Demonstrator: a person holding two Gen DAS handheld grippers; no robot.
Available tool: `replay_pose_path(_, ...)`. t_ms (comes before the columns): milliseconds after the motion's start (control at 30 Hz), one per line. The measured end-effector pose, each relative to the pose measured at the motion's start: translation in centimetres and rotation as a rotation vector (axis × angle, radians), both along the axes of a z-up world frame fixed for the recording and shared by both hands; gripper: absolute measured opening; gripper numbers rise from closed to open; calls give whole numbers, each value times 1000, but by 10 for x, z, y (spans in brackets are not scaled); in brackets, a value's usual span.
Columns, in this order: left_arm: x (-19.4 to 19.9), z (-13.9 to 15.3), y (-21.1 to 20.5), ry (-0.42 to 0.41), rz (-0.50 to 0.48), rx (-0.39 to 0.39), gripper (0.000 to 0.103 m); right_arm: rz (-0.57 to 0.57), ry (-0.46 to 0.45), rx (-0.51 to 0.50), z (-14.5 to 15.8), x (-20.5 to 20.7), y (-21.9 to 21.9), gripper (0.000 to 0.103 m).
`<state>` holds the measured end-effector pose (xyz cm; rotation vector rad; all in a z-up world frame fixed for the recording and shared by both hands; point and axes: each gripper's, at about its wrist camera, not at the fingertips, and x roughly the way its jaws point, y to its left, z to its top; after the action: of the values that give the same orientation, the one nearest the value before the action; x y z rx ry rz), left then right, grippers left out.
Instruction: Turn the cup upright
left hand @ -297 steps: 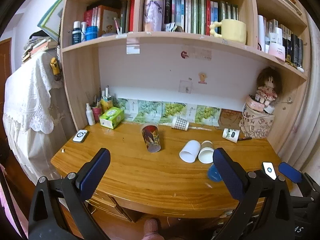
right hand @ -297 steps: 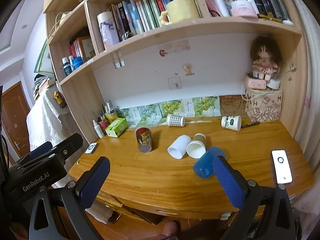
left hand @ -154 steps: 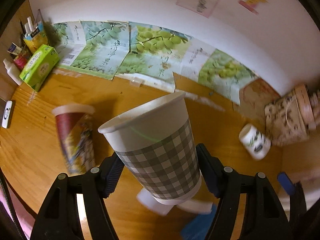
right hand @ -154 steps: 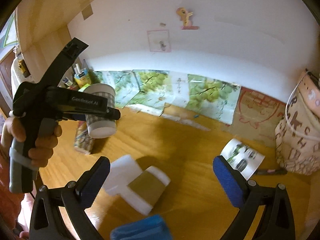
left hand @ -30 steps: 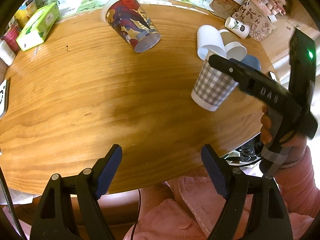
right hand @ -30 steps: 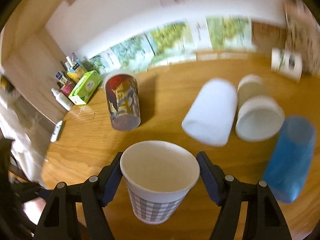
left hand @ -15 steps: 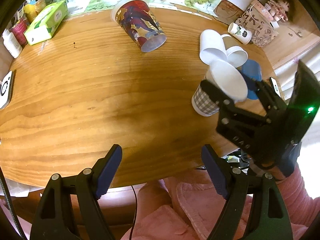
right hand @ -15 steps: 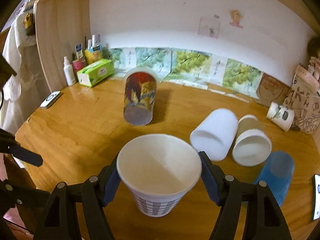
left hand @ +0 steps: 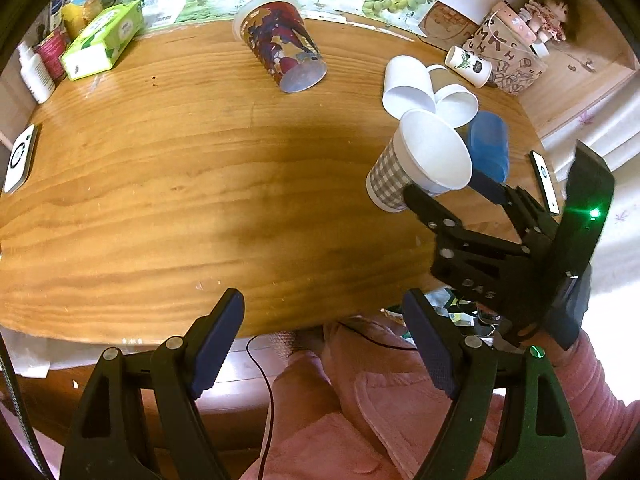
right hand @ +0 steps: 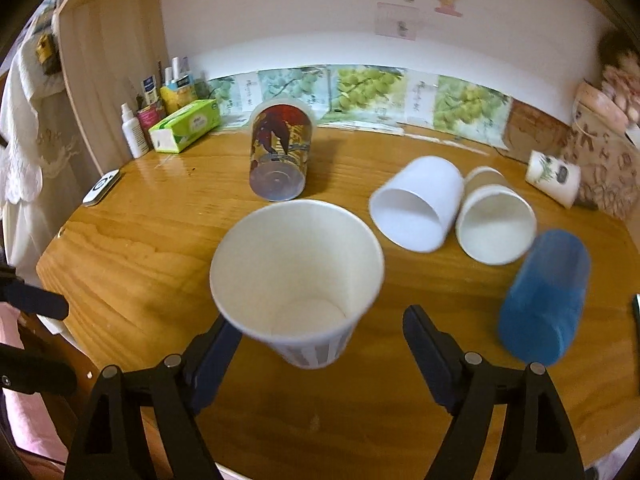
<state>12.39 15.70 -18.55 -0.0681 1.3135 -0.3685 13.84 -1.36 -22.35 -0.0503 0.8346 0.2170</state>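
Cups: checked cup [right hand: 296, 276] upright | five cups lying | right claw [right hand: 320, 344] parted

A green tissue box [left hand: 103, 42] lay at the back left of the wooden desk [left hand: 200, 184], beside small bottles [right hand: 134, 130]. Grape posters [right hand: 360, 94] lined the wall behind. A patterned fabric basket [left hand: 508, 60] stood at the back right with a doll [left hand: 548, 20] on top. A white phone [left hand: 19, 158] lay near the left edge.
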Motion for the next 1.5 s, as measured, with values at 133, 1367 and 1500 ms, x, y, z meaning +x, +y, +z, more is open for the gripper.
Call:
replay_pose_path(133, -12, 6, -5, -22, 28, -6, 84, -30, 8, 31, 15, -18, -16, 87)
replay_pose_path(1367, -133, 166, -98, -689, 309, 70, 103, -106, -196, 212, 193, -181, -124, 103)
replay_pose_path(1500, -141, 167, -103, -724, 354, 123, 103, -148, -251, 192, 192, -192, -127, 103)
